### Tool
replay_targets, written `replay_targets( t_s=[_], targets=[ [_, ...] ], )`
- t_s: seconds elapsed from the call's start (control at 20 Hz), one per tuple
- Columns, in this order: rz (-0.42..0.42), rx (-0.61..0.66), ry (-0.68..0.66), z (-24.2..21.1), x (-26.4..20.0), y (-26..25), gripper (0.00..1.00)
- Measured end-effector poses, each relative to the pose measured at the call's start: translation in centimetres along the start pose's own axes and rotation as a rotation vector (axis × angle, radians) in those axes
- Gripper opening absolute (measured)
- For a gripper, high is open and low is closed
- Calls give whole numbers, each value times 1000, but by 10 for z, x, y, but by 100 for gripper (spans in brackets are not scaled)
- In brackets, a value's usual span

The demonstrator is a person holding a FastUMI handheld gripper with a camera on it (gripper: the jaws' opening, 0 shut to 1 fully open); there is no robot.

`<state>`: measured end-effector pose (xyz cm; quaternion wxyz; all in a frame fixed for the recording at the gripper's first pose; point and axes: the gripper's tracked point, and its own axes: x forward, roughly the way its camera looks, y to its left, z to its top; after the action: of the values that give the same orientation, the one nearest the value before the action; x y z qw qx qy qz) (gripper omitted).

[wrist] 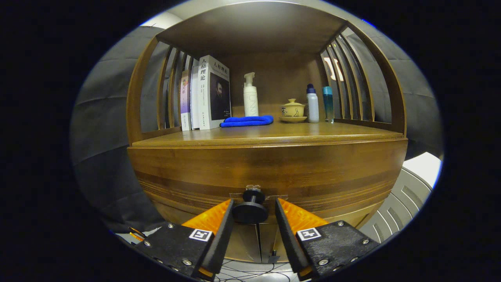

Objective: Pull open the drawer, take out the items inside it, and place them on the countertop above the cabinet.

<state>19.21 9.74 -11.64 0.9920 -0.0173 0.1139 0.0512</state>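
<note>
The claw [254,205] stands spread with its fingers on either side of the round drawer knob [250,211], not yet pinching it, on the closed drawer front [266,172] directly below the tabletop [270,137]; advisable to close squarely behind the knob's disc, then pull straight back.

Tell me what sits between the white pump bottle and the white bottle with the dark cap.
A cream lidded teacup on a saucer, in the gripper view.

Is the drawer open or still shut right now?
Shut. The drawer front sits flush under the countertop, nothing inside showing. The gripper is open, its fingers either side of the knob.
</note>
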Motion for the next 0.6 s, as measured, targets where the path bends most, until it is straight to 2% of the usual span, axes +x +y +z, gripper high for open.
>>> replay_targets(
  t_s=[0.2, 0.35, 0.6],
  targets=[
    [-18, -59, -2, -1, 0, 4, 47],
    [5, -61, 16, -5, 1, 5, 38],
    [4, -28, 41, -4, -1, 3, 35]
  ],
)
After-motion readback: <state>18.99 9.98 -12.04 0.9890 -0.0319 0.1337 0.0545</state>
